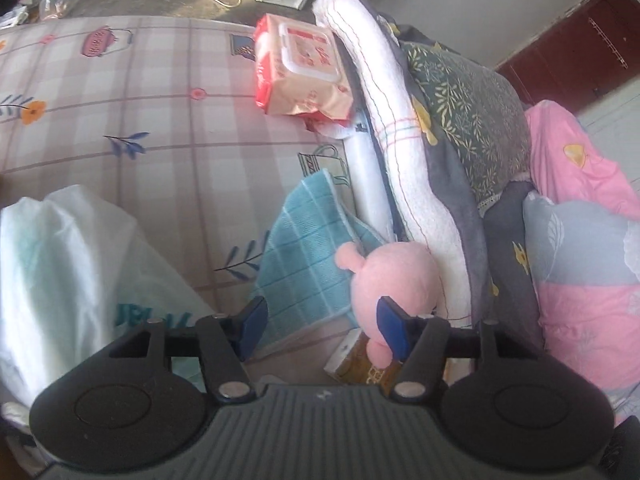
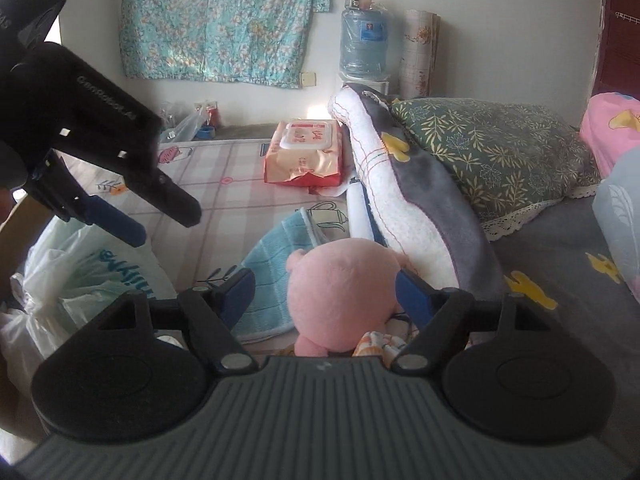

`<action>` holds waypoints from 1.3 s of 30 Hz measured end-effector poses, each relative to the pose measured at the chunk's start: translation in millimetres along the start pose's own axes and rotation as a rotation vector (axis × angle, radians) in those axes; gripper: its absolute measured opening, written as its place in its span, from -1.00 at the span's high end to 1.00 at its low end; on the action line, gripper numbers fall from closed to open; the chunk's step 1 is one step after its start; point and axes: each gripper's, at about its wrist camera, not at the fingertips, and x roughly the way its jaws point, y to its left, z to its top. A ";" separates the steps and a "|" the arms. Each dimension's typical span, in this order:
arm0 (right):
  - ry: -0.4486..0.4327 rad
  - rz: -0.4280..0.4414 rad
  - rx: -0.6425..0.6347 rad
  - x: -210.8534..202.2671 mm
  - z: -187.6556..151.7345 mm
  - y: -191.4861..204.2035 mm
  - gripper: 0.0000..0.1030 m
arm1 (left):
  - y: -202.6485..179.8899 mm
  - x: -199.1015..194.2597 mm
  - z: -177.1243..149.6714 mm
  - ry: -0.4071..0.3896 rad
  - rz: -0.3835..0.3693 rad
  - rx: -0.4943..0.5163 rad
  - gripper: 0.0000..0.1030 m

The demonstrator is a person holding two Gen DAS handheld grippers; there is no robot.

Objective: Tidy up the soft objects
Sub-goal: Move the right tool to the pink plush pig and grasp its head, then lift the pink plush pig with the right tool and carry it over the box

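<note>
A pink plush toy [image 1: 394,280] lies on the bed beside a folded teal towel [image 1: 308,256] and against a rolled white-and-grey blanket [image 1: 396,148]. My left gripper [image 1: 320,320] is open above the towel, its right finger in front of the plush. In the right wrist view the plush [image 2: 340,284] sits between the open fingers of my right gripper [image 2: 326,292], close to the right finger; contact is unclear. The towel [image 2: 272,264] lies to its left. The left gripper [image 2: 160,216] hangs at upper left.
A red wipes pack [image 1: 304,72] lies on the plaid sheet [image 1: 140,112]. A white plastic bag [image 1: 72,264] sits left. A green leaf pillow [image 2: 492,152] and pink bedding [image 1: 580,200] are on the right. A small box [image 1: 360,368] lies under the plush.
</note>
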 end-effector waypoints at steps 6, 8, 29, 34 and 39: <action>0.049 -0.021 -0.103 36.1 -2.1 4.5 -0.61 | -14.1 68.5 22.9 0.096 -0.033 -0.041 0.05; 0.054 -0.032 -0.146 46.0 -2.2 7.1 -0.66 | -13.3 80.6 30.4 0.094 -0.048 -0.072 0.03; 0.048 -0.055 -0.172 62.1 -10.3 7.2 -0.47 | -17.5 83.8 37.1 0.051 -0.060 -0.110 0.81; -0.005 -0.014 -0.103 32.3 -0.7 2.4 -0.45 | -23.6 43.8 30.7 -0.001 -0.109 -0.093 0.81; -0.076 0.054 -0.054 -9.0 12.7 9.4 -0.45 | -17.7 -14.4 17.5 -0.072 -0.162 -0.082 0.80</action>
